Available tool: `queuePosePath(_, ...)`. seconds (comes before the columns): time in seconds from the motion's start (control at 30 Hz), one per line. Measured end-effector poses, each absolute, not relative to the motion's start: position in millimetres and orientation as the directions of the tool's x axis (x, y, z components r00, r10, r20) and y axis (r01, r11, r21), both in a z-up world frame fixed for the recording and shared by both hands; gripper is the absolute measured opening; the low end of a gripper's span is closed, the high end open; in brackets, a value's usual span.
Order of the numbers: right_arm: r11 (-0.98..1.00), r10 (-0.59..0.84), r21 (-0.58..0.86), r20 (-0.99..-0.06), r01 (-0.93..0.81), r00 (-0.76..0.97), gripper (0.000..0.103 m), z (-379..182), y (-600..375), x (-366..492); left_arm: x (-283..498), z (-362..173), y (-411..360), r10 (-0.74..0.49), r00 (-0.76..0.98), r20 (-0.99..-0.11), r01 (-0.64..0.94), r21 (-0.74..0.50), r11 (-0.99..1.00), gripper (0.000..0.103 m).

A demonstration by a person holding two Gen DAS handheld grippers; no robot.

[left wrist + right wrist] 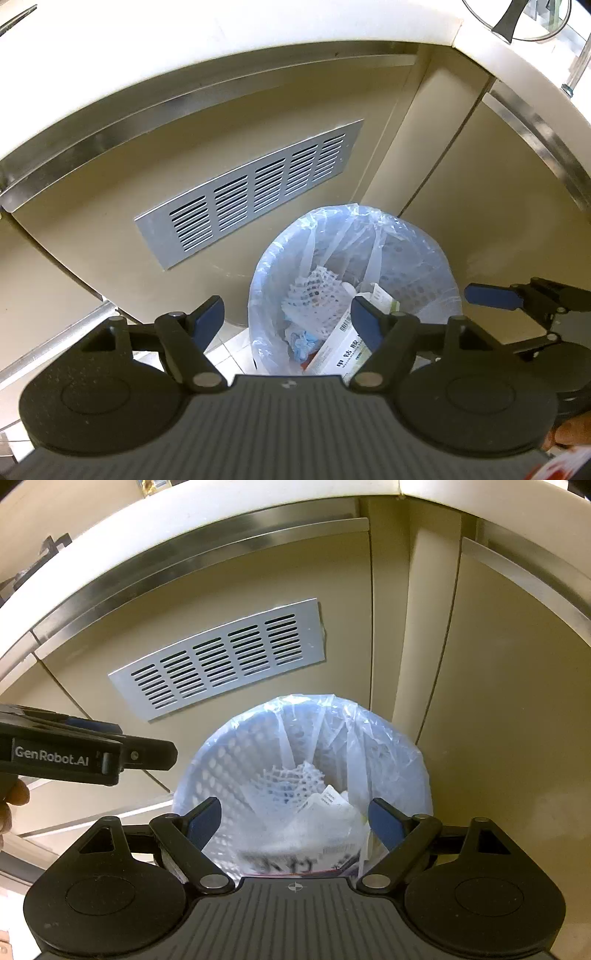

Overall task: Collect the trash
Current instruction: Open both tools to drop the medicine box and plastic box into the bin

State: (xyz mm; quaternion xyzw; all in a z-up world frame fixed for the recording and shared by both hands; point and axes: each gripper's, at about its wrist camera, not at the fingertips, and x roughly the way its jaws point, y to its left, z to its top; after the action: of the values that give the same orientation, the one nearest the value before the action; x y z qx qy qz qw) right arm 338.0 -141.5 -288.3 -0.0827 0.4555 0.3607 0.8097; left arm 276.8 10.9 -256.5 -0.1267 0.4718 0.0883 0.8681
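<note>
A waste basket lined with a clear bluish plastic bag (406, 243) stands on the floor against the cabinet; it also shows in the right wrist view (236, 746). Inside lie white foam netting (314, 295), a white printed carton (340, 350) and crumpled paper (325, 812). My left gripper (288, 317) is open and empty, hovering above the basket's near rim. My right gripper (295, 819) is open and empty, above the same basket. The right gripper's finger (495, 295) shows at the right in the left wrist view. The left gripper's body (74, 753) shows at the left in the right wrist view.
Beige cabinet doors with a silver vent grille (251, 192) stand behind the basket; the grille also shows in the right wrist view (221, 657). A cream countertop edge (221, 33) overhangs above. White floor tile (232, 350) lies left of the basket.
</note>
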Motion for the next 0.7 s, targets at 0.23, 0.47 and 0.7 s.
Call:
queuePosePath(0.23,0.728,0.506,0.194,-0.798,-0.657,0.326,0.09,-288.0,-142.8,338.9,277.7,-253.3,5.6,0.039,0.542,-0.839,-0.271,-0.131,0.954,0.073)
queuePosePath(0.47,0.729,0.513,0.2,-0.793,-0.655,0.329,0.09,-282.7,-151.0,338.6,276.0,-248.0,2.3,0.051,0.55,-0.834,-0.274,-0.122,0.954,0.073)
queuePosePath(0.7,0.73,0.516,0.199,-0.788,-0.653,0.336,0.09,-271.0,-162.9,333.3,269.9,-234.2,-6.6,0.075,0.558,-0.827,-0.279,-0.101,0.955,0.073)
